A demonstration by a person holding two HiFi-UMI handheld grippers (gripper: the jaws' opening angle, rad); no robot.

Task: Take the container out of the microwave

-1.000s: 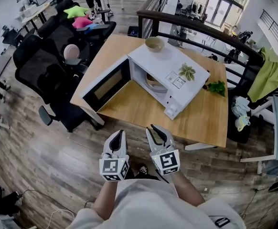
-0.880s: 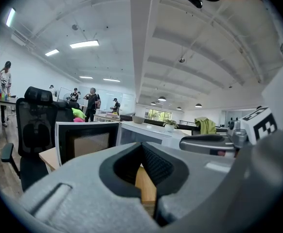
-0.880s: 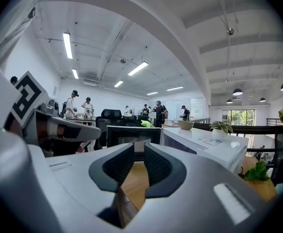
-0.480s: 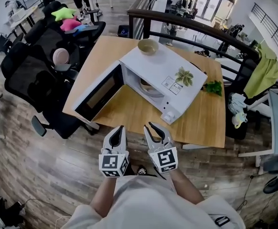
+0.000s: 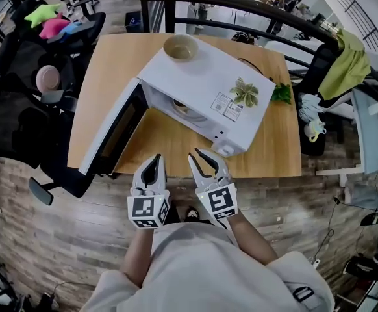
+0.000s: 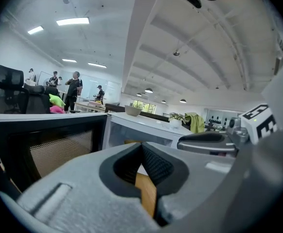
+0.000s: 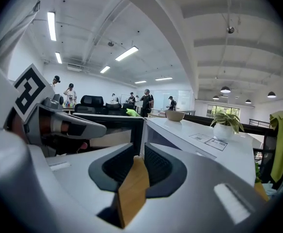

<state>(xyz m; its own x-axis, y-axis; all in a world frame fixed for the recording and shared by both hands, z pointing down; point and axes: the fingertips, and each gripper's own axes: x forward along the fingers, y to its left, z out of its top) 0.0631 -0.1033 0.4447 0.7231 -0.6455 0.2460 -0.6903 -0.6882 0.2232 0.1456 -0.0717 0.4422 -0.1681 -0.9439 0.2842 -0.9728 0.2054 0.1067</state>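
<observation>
Left tool (image 5: 154, 160) together, right tool (image 5: 201, 155) slightly apart, both empty at bench (image 5: 273, 142) near edge | microwave (image 5: 202, 83) door (image 5: 111, 132) open | container (image 5: 181, 107) inside, untouched | I judge reach, grasp and lift-out remain.

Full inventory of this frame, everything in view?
microwave: 1, white, on table, door open
container: 1, pale, inside microwave
bowl: 1, beige, on microwave top
potted plant: 1, green, on microwave top
table: 1, wooden, centre
leafy sprig: 1, green, table, right of microwave
office chairs: several, black, left of table
cloth: 1, yellow-green, draped at right
left gripper: 1, grey, jaws together, empty
right gripper: 1, grey, jaws apart, empty
</observation>
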